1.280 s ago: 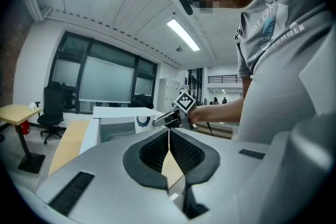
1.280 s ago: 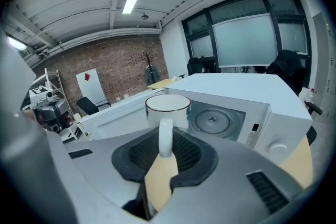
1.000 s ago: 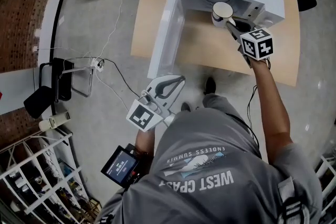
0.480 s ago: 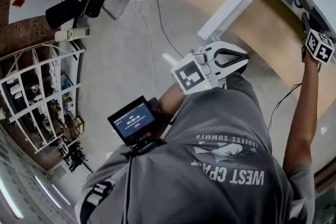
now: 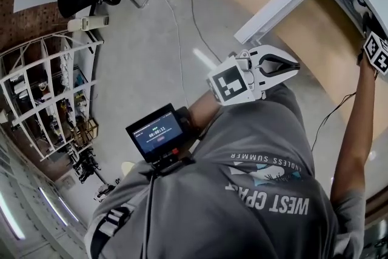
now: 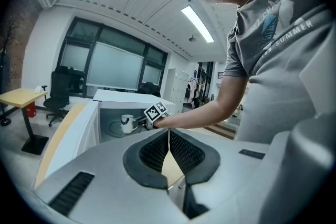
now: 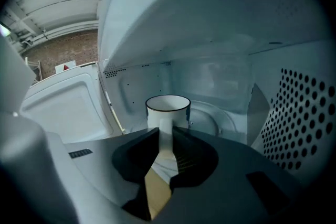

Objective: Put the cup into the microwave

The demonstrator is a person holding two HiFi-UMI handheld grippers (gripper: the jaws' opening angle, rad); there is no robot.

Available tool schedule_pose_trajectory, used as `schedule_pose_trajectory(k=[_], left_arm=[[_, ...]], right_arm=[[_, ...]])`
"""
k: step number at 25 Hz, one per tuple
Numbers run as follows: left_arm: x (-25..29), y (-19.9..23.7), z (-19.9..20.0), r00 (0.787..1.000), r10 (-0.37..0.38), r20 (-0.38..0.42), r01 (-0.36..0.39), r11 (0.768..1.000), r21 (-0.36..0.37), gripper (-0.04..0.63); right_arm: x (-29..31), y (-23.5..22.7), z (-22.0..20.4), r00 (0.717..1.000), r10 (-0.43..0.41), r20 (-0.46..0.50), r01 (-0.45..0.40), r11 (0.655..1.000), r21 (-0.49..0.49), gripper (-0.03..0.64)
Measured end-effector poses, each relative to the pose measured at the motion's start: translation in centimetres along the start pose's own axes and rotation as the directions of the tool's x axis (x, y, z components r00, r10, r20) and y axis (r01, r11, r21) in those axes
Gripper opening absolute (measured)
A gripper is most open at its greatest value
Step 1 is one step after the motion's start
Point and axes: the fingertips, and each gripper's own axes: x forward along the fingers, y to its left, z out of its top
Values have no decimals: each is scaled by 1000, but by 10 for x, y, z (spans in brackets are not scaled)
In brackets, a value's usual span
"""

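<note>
Our right gripper (image 7: 160, 139) grips the cup (image 7: 168, 108) by its handle. 1 second ago the cup hung at the doorway, and now it is inside the microwave (image 7: 302, 113), over the turntable (image 7: 223, 120). We judge that only setting down and releasing remain. Our left gripper (image 6: 169, 139) is closed on nothing.

The right arm (image 5: 354, 124) is stretched out long and straight. The right gripper (image 7: 164, 139) points a bit down, and its jaws pinch the handle of the cup (image 7: 167, 110). The left arm (image 5: 202, 111) is bent and kept close to the body. The left gripper (image 6: 168, 132) holds nothing, and its jaw tips touch each other.
</note>
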Motion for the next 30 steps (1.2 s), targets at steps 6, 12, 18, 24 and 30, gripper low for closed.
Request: schedule_pose_trajectory(k=[6,12,18,24,30], left_arm=[[-3,-5,-4,1000,-5,-13,4,1000,-31,23],[2,-8,-4,1000,-21,-12,21,1000,-23,23],[0,-10,-7,1000,-21,-5,21,999,-32,23],[-15,-23,-36,998,-40,-42,41,999,14,23],[-13,-21,-30,999,-22,-29,22,1000,2,23]], right_arm=[[7,-7,0,996,-35,80,38,999,-36,77],[13,-17,4,990,-66,125,80,991,-112,77],[13,-20,1,987,-116,114,133,980,-146,77],[13,-18,-32,984,-126,124,142,981,-131,77],[22,-14,-28,988,-90,126,108,984,-144,77]])
